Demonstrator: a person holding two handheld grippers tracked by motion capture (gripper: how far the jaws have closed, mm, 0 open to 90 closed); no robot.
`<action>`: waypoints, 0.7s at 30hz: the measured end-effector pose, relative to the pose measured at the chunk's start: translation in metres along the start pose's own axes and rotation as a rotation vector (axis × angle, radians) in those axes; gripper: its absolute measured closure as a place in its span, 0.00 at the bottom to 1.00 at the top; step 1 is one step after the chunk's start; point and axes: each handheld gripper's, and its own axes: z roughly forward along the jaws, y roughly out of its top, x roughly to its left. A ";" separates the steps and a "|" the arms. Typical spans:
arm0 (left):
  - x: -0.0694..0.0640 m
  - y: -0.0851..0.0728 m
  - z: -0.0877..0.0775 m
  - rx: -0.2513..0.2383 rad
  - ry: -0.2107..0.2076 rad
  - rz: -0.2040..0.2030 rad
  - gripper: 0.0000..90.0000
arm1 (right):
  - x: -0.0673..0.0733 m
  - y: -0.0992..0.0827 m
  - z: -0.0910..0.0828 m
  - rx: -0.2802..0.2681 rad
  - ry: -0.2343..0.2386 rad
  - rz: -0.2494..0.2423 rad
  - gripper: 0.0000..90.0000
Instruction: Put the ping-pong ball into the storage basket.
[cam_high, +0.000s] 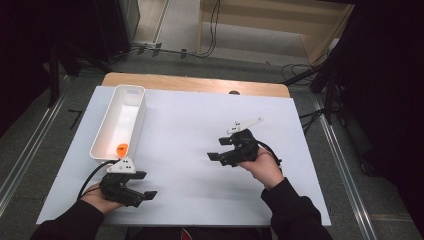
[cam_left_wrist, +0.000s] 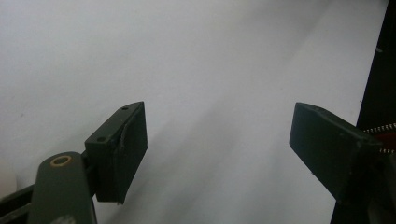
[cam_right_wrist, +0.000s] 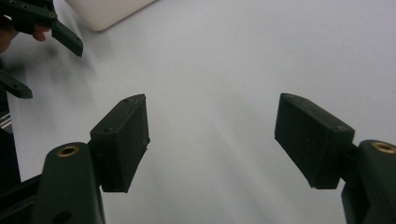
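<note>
Left gripper (cam_high: 139, 189): hovering near the table's front-left corner, jaws standing wide apart and gripping nothing.
Right gripper (cam_high: 218, 150): hanging over the table's (cam_high: 190, 130) middle-right, jaws also spreading wide, nothing between them.
Orange piece (cam_high: 121, 148): lying inside the white bin (cam_high: 131, 117), at its near end, just beyond the left gripper.
Bin: sitting along the left edge, running from the back-left corner towards the front.
Risk: reaching in for the piece is likely meaning a steep entry; a jaw could be catching the bin's rim and dragging or tipping it towards the left edge.
Risk, cable: the left cable is trailing beside the bin's near end and could be snagging it.
Room: the centre and right are lying bare, giving wide space for both hands.
</note>
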 end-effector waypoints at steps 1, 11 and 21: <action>0.000 0.000 0.000 0.002 -0.001 0.001 0.22 | -0.001 -0.003 -0.001 0.004 -0.004 0.006 0.28; 0.000 0.000 0.000 0.001 0.000 -0.003 0.22 | -0.007 -0.017 -0.008 -0.008 -0.011 0.039 0.28; 0.000 0.000 0.000 0.000 0.001 -0.001 0.22 | -0.009 -0.030 -0.018 -0.024 -0.045 0.058 0.28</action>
